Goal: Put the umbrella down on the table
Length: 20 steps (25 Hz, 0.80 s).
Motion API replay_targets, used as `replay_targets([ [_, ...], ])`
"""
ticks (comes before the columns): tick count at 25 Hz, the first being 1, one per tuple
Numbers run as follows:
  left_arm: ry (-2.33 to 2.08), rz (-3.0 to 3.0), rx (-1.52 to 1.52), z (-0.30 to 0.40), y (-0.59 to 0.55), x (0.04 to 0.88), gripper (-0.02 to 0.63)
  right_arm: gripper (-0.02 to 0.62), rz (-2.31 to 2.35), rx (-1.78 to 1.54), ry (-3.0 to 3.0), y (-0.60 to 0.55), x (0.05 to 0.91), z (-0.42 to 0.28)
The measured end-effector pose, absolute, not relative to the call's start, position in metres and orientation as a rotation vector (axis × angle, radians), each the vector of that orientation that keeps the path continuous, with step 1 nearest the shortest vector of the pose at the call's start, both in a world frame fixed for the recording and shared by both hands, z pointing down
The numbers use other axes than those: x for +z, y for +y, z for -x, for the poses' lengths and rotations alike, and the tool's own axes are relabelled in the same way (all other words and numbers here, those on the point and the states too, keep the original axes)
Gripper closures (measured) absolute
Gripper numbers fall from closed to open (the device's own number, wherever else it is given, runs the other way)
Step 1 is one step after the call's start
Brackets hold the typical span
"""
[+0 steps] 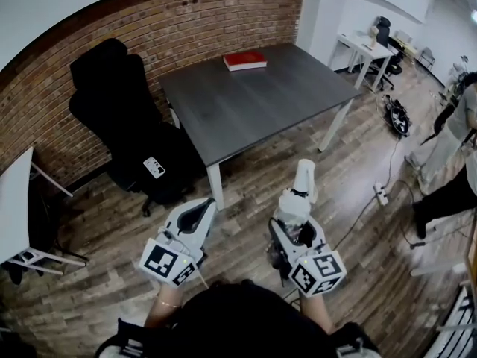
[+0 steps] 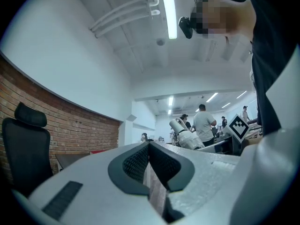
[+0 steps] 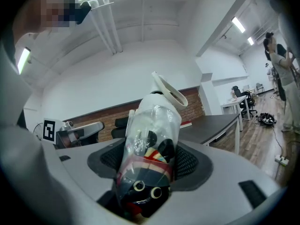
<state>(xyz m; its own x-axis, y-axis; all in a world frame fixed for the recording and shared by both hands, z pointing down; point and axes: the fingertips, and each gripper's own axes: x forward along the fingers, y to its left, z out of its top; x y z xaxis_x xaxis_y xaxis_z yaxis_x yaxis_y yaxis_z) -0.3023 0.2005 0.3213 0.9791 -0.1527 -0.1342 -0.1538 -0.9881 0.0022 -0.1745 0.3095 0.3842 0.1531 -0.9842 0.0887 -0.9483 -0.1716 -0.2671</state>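
Observation:
My right gripper (image 1: 297,221) is shut on a folded umbrella (image 1: 301,188) in a clear plastic sleeve, whose white handle points toward the dark grey table (image 1: 253,110). In the right gripper view the umbrella (image 3: 151,139) sits between the black pads (image 3: 186,164), its loop handle at the far end, with the table (image 3: 211,125) beyond it. My left gripper (image 1: 201,209) hangs beside it over the wood floor, short of the table's near edge. Its jaws meet at the tips (image 2: 149,145) with nothing between them.
A red book (image 1: 244,60) lies at the table's far edge. A black office chair (image 1: 123,118) stands left of the table by the brick wall. A white desk (image 1: 15,207) is at far left. A power strip (image 1: 381,194), cables and people are at the right.

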Motion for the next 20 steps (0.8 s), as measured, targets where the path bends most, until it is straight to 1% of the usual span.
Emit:
replay_targets([
  [11,0.288,3.108,0.191,0.287,0.222,0.324,0.609,0.307,2.254,-0.402,1.94,0.332,0.389,0.155],
  [20,0.244,3.125,0.183,0.27,0.214,0.334,0.609,0.307,2.274,-0.459,1.888,0.335,0.402,0.142],
])
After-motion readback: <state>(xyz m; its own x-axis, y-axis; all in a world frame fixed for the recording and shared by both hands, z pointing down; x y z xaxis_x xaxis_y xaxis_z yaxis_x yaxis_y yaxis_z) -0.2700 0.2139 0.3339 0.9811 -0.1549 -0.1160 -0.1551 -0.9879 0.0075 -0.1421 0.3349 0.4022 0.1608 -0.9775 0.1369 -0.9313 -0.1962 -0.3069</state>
